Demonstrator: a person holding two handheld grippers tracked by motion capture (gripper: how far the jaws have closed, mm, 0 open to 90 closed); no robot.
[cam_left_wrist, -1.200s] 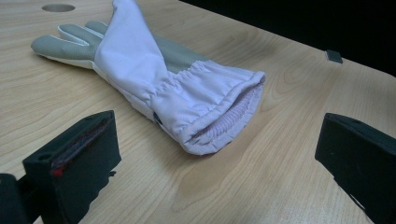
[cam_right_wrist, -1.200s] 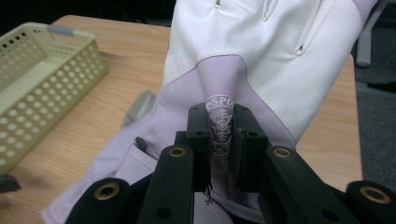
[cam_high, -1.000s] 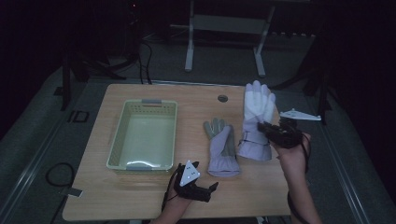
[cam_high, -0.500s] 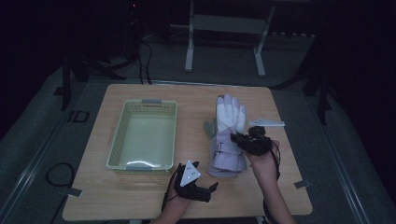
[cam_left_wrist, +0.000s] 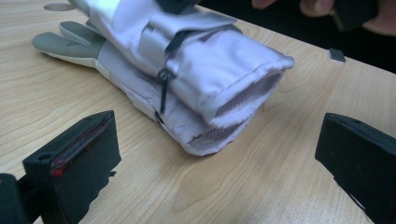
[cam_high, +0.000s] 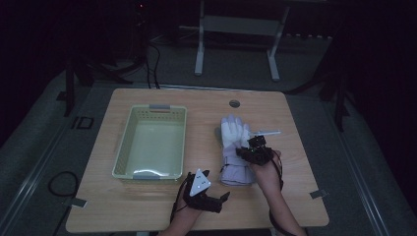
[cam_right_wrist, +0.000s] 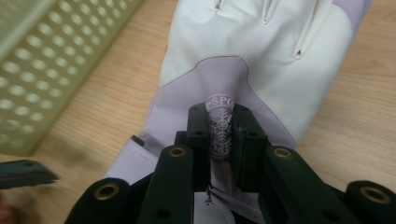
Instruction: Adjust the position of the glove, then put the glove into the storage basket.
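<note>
A white and lilac ski glove [cam_high: 234, 133] lies palm down on top of a second lilac glove [cam_left_wrist: 70, 42] with grey fingers, right of the table's middle. My right gripper [cam_high: 248, 150] is over the upper glove's back, shut on a pinched fold of lilac fabric with a snowflake logo [cam_right_wrist: 219, 126]. In the right gripper view the upper glove [cam_right_wrist: 261, 46] spreads out ahead of the jaws. Near the front edge my left gripper [cam_high: 216, 196] stands open with nothing between its fingers. It faces the two stacked cuffs [cam_left_wrist: 233, 98], a short way off.
A pale green perforated basket [cam_high: 123, 147] stands empty on the table's left half, its wall close to the gloves [cam_right_wrist: 46, 60]. A round cable hole [cam_high: 234, 103] sits at the table's back. Bare wood [cam_high: 147, 206] runs along the front edge.
My right gripper has come left and down with the white glove, from beside the grey-fingered glove to on top of it. The left gripper has stayed where it was.
</note>
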